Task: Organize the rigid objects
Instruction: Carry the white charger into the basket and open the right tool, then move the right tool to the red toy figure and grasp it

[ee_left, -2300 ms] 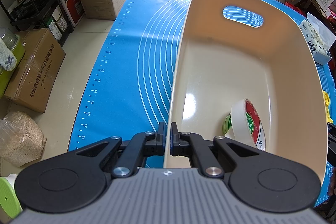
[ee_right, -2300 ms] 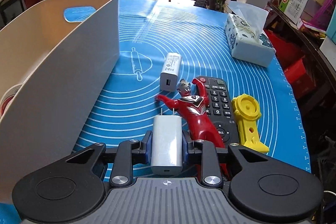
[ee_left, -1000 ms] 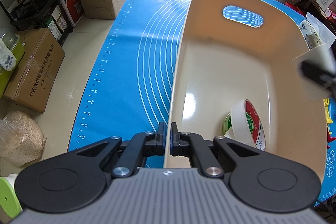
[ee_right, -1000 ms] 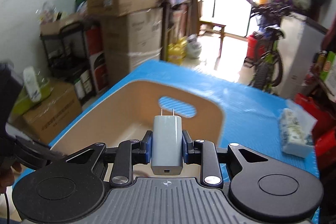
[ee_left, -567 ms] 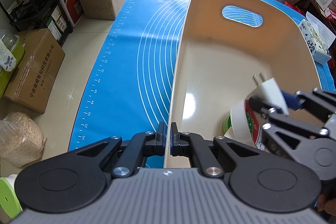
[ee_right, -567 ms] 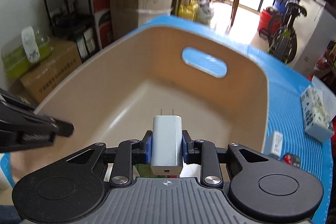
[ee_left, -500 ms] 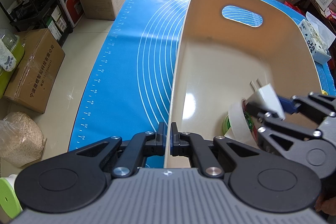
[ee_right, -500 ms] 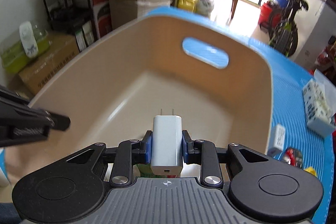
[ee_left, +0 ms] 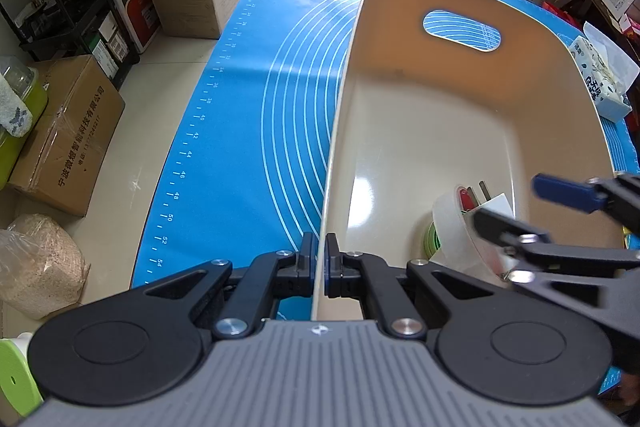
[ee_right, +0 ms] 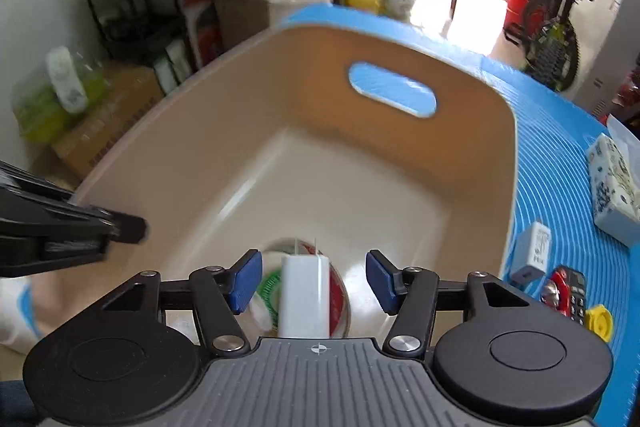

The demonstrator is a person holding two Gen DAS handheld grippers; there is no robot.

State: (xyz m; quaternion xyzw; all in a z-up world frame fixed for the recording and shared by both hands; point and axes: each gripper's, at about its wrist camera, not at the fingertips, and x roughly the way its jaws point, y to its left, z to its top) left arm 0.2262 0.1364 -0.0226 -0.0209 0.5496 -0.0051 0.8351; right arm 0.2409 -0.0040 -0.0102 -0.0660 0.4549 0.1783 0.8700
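The left gripper (ee_left: 319,259) is closed on the near side wall of the beige bin (ee_left: 472,115) and holds it in place on the blue mat (ee_left: 256,115). The right gripper (ee_right: 312,281) is above the bin with its jaws spread wide, and nothing is between the blue pads (ee_right: 245,281). The white charger (ee_right: 305,293) is free of them; it sits low in the bin, at the roll of clear tape (ee_left: 454,223), and in the left view its prongs point up beside the roll. Whether it lies fully at rest or is in the last part of its fall I cannot tell, because the right view is blurred.

So two things are in the bin — the tape and this charger. On the mat to the right of the bin several things are left: a second white charger (ee_right: 533,253), a red figure (ee_right: 558,287) lying next to a black remote (ee_right: 577,289), and a yellow plastic piece (ee_right: 599,321). A tissue pack (ee_right: 614,195) is also there, but it is soft and probably not part of the job. In my judgement the task is less than half done.
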